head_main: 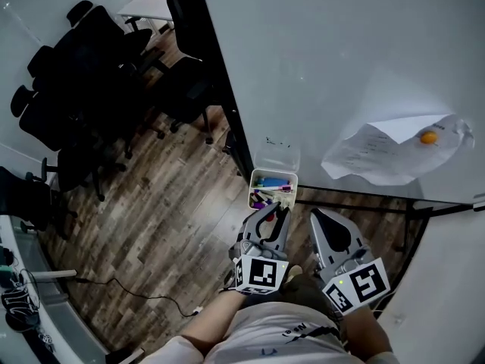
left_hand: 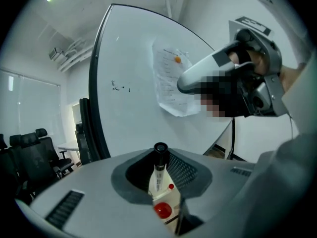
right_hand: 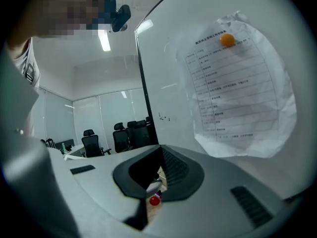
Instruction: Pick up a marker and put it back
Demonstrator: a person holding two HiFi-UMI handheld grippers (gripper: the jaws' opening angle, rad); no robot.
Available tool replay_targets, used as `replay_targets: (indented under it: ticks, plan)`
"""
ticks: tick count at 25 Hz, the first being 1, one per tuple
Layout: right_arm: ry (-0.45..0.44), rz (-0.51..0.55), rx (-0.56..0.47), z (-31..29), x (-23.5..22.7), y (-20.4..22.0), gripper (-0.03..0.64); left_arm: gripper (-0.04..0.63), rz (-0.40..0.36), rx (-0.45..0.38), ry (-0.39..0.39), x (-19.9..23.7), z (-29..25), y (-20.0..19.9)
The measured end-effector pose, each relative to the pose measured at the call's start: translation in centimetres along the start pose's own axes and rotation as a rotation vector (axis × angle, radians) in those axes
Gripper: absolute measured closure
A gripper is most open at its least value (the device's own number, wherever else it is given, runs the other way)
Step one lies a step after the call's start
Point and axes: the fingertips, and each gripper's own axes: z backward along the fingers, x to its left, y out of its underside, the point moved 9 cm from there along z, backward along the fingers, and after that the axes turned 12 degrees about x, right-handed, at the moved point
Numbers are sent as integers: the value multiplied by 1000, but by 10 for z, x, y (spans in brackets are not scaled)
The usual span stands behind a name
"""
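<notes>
- A meeting room with a wooden floor and black office chairs is seen from above. A large whiteboard fills the right of the head view.
- A crumpled paper sheet is pinned to the whiteboard by an orange magnet.
- A small marker tray is fixed at the board's lower corner and is crowded with coloured markers.
- The left gripper is clamped on a marker. Its white barrel is pinched between the pads, and its black cap stands out past the tips, roughly upright in the left gripper view.
- The right gripper is carried just beside the left one, its jaws drawn together with nothing between them.
- The step in hand is judged to be the return of the marker to the tray.
  - The barrel should be lined up over a free gap among the other markers.
  - It should be lowered inside the rim before the pads are eased apart.
  - The grip is best kept firm until the marker is supported, so that it is not dropped to the floor.
  - The right gripper should be kept clear of the tray.
- The marker is thus held in the left gripper itself. The tray lies near, just beyond that gripper's tips, and is not touched by it.
</notes>
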Motion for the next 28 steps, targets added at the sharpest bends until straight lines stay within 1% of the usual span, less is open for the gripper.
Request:
replay_targets:
  ticks: [4, 7, 10, 12, 16, 21, 28]
  plan:
    - [23, -6, 3, -6, -5, 9, 606, 514, -53, 22, 6, -4, -18, 16]
    - [37, -8, 3, -10, -8, 13, 606, 514, -95, 30, 29, -10, -26, 21]
    - [41, -8, 1, -11, -9, 14, 606, 512, -113, 32, 52, -14, -29, 22]
    - [40, -10, 0, -12, -10, 14, 606, 511, -110, 27, 59, -15, -28, 21]
    - [34, -19, 9, -13, -10, 16, 606, 486, -97, 22, 66, -15, -23, 18]
    - [16, -22, 19, -8, -6, 11, 606, 482, -84, 21, 56, -19, -9, 12]
    - [-11, -17, 29, 5, 3, 0, 606, 482, -59, 11, 36, -24, 19, -11]
